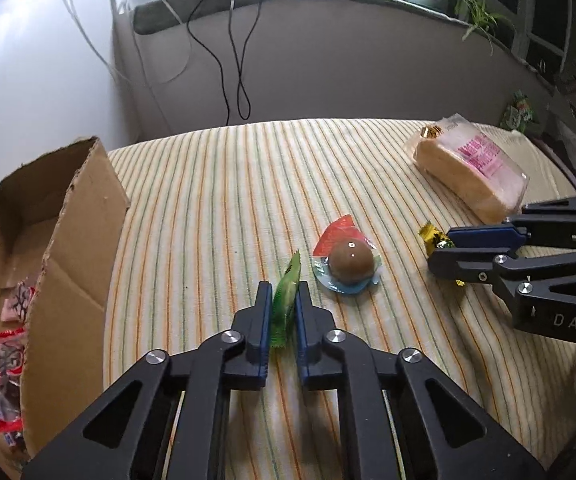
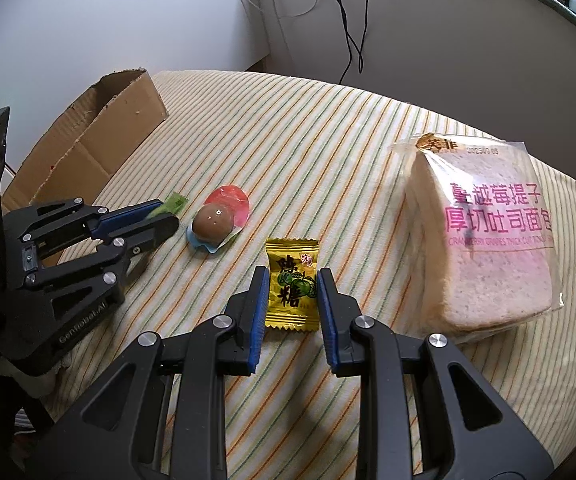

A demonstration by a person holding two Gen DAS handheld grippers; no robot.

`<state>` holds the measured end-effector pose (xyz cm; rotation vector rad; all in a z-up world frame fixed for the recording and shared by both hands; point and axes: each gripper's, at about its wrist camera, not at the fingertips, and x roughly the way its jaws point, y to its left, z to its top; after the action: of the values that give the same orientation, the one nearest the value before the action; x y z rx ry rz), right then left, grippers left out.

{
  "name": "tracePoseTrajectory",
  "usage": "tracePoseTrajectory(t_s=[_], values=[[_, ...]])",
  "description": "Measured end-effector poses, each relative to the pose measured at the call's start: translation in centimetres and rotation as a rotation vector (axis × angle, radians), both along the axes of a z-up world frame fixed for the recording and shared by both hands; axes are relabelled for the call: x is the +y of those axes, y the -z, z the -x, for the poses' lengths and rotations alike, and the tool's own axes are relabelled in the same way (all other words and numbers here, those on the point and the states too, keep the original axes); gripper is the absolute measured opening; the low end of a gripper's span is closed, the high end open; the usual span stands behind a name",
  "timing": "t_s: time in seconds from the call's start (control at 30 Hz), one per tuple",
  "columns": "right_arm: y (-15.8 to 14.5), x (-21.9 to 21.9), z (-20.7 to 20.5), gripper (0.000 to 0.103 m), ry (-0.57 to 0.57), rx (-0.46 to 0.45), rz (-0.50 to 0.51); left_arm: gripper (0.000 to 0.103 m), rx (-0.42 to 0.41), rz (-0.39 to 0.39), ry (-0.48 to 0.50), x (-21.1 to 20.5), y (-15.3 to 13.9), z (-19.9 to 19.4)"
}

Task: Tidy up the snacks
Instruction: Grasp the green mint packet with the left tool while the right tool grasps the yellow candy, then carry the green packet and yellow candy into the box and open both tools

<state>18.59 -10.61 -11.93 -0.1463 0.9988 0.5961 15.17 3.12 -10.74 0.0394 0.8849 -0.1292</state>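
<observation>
Left hand-held gripper (image 1: pixel 284 300) pinches a small green crinkly candy wrapper (image 1: pixel 286 304) above the striped-cloth table (image 1: pixel 208 200), beside the open brown cardboard box (image 1: pixel 68 220). Right hand-held gripper (image 2: pixel 292 296) brackets a yellow foil candy packet (image 2: pixel 292 284) (jaws apart, not squeezing), near the plastic-wrapped toast loaf (image 2: pixel 483 240).

The table (image 2: pixel 327 128) wears matt striped cloth. The box (image 1: pixel 76 220) is rough brown cardboard with torn edges. The yellow candy (image 2: pixel 292 284) has a glossy foil wrapper; the bread bag (image 2: pixel 487 232) is clear, shiny plastic film.
</observation>
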Motion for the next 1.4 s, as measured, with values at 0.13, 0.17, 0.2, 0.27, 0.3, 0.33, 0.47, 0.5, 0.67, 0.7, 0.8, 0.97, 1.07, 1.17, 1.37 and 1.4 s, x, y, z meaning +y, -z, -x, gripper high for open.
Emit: tracePoseTrajectory(t_s=[0.13, 0.17, 0.2, 0.27, 0.3, 0.33, 0.47, 0.5, 0.67, 0.7, 0.8, 0.97, 1.07, 1.17, 1.37, 1.4], values=[[-0.2, -0.1, 0.2, 0.025, 0.005, -0.007, -0.001, 0.007, -0.002, 0.025, -0.01, 0.2, -0.3, 0.4], [-0.3, -0.1, 0.2, 0.025, 0.005, -0.009, -0.002, 0.006, -0.004, 0.029, -0.011, 0.5, -0.3, 0.6], [-0.4, -0.2, 0.3, 0.025, 0.007, -0.011, -0.002, 0.006, -0.006, 0.034, -0.015, 0.4, -0.4, 0.6], [-0.7, -0.3, 0.5, 0.025, 0.011, -0.016, -0.006, 0.006, -0.009, 0.054, -0.021, 0.6, -0.6, 0.9], [-0.8, -0.2, 0.6, 0.025, 0.011, -0.02, -0.006, 0.006, -0.011, 0.061, -0.024, 0.7, -0.7, 0.9], [-0.9, -0.3, 0.7, 0.025, 0.012, -0.022, -0.005, 0.006, -0.015, 0.067, -0.029, 0.7, -0.8, 1.0], [-1.1, -0.3, 1.0, 0.025, 0.012, -0.029, -0.003, 0.006, -0.002, 0.07, -0.014, 0.8, -0.6, 0.7], [-1.1, -0.3, 1.1, 0.025, 0.012, -0.029, -0.003, 0.006, 0.001, 0.063, -0.017, 0.7, -0.4, 0.6], [-1.1, -0.5, 1.2, 0.025, 0.008, -0.026, -0.006, 0.011, 0.014, 0.062, -0.029, 0.7, 0.0, -0.4], [-1.0, -0.5, 1.2, 0.025, 0.007, -0.025, -0.005, 0.011, 0.014, 0.067, -0.027, 0.7, 0.0, -0.6], [-0.9, -0.6, 0.9, 0.025, 0.006, -0.022, -0.003, 0.004, 0.019, 0.074, -0.022, 0.7, 0.0, -0.9], [-0.8, -0.8, 0.8, 0.025, 0.015, -0.023, -0.007, 0.004, -0.001, 0.079, -0.034, 0.9, -0.4, -0.3], [-1.1, -0.8, 1.0, 0.025, 0.02, -0.028, -0.009, 0.004, -0.016, 0.093, -0.04, 1.1, -1.0, 0.2], [-1.7, -0.8, 1.3, 0.025, 0.021, -0.04, -0.013, 0.004, -0.04, 0.104, -0.045, 1.4, -2.0, 1.1], [-3.6, -0.2, 2.0, 0.025, 0.006, -0.078, -0.023, 0.004, -0.099, 0.126, -0.063, 2.7, -4.4, 3.3], [-4.0, 0.1, 2.1, 0.025, 0.001, -0.085, -0.025, 0.004, -0.106, 0.129, -0.069, 3.0, -4.7, 3.6]])
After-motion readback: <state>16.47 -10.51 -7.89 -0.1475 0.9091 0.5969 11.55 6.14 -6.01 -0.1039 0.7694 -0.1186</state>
